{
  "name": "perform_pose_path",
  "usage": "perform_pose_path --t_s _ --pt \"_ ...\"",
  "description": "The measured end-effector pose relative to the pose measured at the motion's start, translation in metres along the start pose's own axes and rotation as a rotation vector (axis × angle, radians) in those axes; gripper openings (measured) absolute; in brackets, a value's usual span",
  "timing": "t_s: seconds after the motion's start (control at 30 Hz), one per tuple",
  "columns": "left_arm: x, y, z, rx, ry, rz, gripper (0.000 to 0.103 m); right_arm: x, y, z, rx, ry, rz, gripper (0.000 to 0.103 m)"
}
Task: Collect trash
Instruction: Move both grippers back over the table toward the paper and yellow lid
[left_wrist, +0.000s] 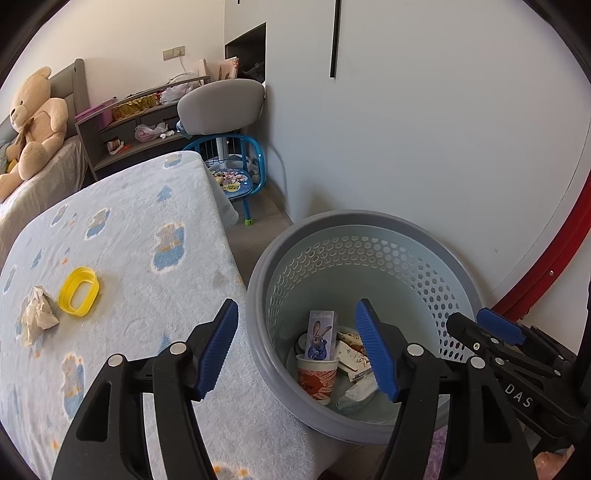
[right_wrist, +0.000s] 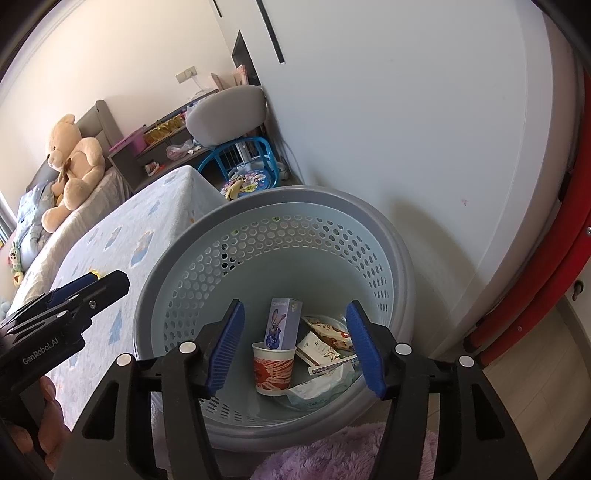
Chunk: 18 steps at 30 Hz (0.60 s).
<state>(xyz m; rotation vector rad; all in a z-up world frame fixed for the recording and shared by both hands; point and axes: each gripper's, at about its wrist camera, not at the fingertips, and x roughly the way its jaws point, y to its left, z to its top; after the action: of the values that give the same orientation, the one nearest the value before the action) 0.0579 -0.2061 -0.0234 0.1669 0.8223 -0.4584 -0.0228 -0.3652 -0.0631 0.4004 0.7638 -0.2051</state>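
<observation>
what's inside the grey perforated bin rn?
Inside the grey perforated plastic bin: red-and-white paper cup holding a blue rabbit-print carton, patterned snack packets, crumpled white wrapper. Anything beneath those is covered.

A bed (left_wrist: 147, 229) under a patterned blanket carries a yellow ring (left_wrist: 78, 291) beside crumpled paper (left_wrist: 38, 314).

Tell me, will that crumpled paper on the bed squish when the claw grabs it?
Probably. The crumpled paper looks thin and wrinkled, so it should squash easily and feel very light. Its lumpy shape means it likely won't roll away, unlike the smooth yellow ring beside it.
</observation>
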Motion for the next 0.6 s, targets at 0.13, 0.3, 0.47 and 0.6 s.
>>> perform_pose_path --t_s 0.13,0.3,0.47,0.6 --pt "-0.002 0.005 -0.001 -0.01 -0.004 0.006 0.065 -0.001 0.002 -0.002 -0.012 -0.005 -0.004 0.059" --pt "-0.01 0.011 -0.004 -0.022 -0.016 0.012 0.065 -0.003 0.004 -0.003 -0.013 -0.012 -0.002 0.062" --pt "-0.021 0.023 -0.009 -0.038 -0.031 0.029 0.065 -0.005 0.008 -0.004 -0.023 -0.019 0.002 0.065" --pt "-0.033 0.037 -0.012 -0.062 -0.047 0.048 0.066 -0.008 0.014 -0.006 -0.028 -0.023 0.015 0.069"
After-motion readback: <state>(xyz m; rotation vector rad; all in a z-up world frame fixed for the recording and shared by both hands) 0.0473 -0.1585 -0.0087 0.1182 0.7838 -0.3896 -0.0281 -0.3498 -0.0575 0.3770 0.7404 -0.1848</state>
